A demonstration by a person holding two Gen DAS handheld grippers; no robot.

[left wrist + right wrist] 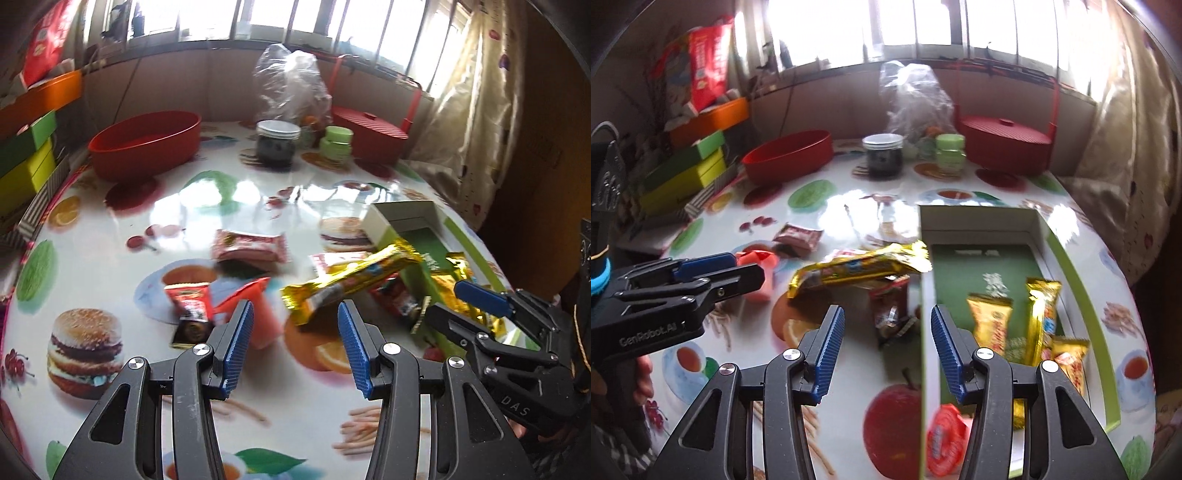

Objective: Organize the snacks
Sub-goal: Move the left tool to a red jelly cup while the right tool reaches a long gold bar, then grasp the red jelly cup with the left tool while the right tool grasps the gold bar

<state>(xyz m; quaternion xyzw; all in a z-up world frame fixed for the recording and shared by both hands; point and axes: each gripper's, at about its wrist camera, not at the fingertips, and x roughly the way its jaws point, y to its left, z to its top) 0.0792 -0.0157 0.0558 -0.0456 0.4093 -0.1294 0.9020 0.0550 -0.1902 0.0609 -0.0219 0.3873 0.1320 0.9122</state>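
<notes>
While both grippers hang over the table (184,206), left gripper (295,339) and right gripper (887,339) are part open w/ nothing held. Long gold bar (857,267) leans on green box (1082,295) left wall; more gold packs (991,321) inside box.

A home: food-print tablecloth (110,229), curtain (476,122) and barred window (280,14)

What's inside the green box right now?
The green box holds three gold bars and a red packet. The right gripper's finger and the box wall hide part of the floor.
</notes>
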